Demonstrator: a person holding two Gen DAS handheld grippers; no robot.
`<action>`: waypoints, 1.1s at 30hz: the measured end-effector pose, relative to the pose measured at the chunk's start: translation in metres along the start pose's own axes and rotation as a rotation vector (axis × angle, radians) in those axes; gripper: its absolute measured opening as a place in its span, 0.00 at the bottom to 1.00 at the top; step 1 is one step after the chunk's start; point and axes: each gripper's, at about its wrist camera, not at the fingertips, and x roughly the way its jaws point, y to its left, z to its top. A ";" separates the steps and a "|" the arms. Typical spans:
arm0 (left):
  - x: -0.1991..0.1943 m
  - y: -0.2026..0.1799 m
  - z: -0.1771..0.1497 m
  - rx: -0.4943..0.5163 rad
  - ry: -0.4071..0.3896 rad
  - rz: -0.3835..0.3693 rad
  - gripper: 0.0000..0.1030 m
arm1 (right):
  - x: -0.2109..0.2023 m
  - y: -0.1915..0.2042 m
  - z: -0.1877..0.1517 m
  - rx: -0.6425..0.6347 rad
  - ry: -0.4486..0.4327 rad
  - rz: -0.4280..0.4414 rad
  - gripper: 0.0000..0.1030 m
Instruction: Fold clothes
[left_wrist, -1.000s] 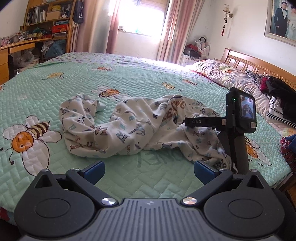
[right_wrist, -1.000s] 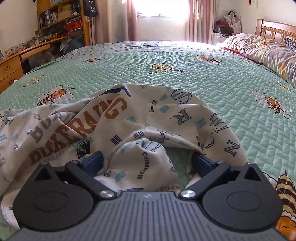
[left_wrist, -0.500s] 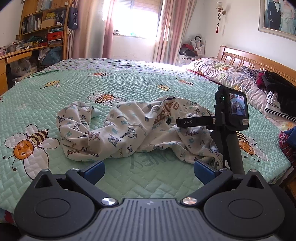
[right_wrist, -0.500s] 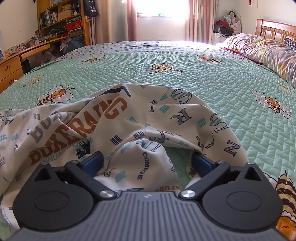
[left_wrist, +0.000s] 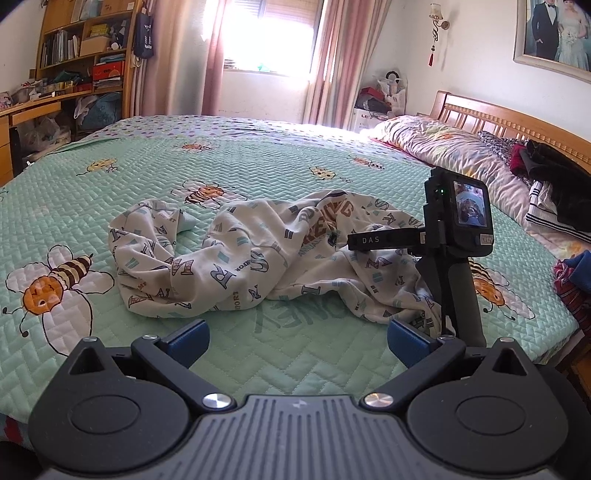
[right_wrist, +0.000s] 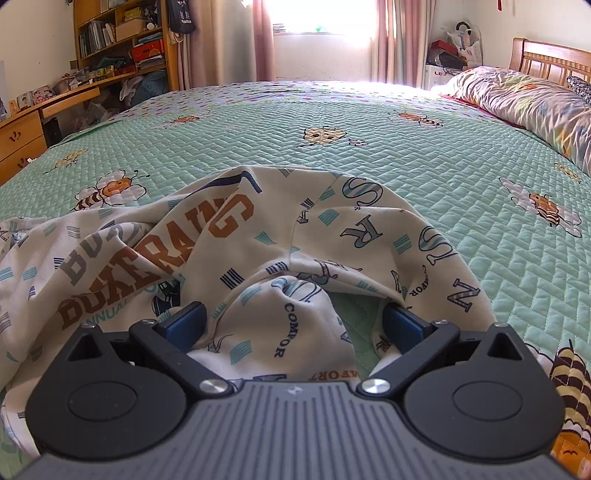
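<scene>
Blue finger pads, right gripper (right_wrist: 291, 325): standing wide apart, released; a bunched fold of the garment (right_wrist: 258, 258) is lying between them, cloth pressing against the left pad (right_wrist: 184, 319) and draping over the tip of the right pad; nothing is being clamped.
Blue finger pads, left gripper (left_wrist: 297, 341): standing equally wide apart, released, holding nothing; only bare bedspread (left_wrist: 295, 354) is showing between them, and the garment's near edge is lying just beyond the tips.
Right gripper seen from the left wrist view: its handle and small rear screen (left_wrist: 471, 208) are rising at the garment's right end, with a black strap marked DAS reaching left over the cloth.
Garment: cream fabric printed with grey, blue and brown letters, lying crumpled in a loose rope-like heap across the near middle of the bed, one end curling up at the left, the other gathering under the right gripper.
Bedspread: mint-green quilting with bee figures, lying flat under the garment.
Pillow (left_wrist: 443, 147): floral, resting at the headboard (left_wrist: 517, 122) side, well apart from the garment.
Clothes pile (left_wrist: 550, 177): dark and striped items, sitting beside the pillow on the far right.
Bookshelf (left_wrist: 85, 48): standing at the far left wall, beside the curtained window (left_wrist: 269, 37).
</scene>
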 end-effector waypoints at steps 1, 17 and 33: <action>-0.001 0.001 0.000 -0.003 -0.005 -0.002 0.99 | 0.000 0.000 0.000 0.000 0.000 0.000 0.98; 0.003 0.013 0.003 -0.037 -0.007 0.004 0.99 | 0.000 0.000 0.000 -0.001 -0.001 -0.001 0.98; 0.017 0.039 0.006 -0.122 0.009 0.008 0.99 | 0.001 0.000 0.000 -0.005 0.003 0.002 1.00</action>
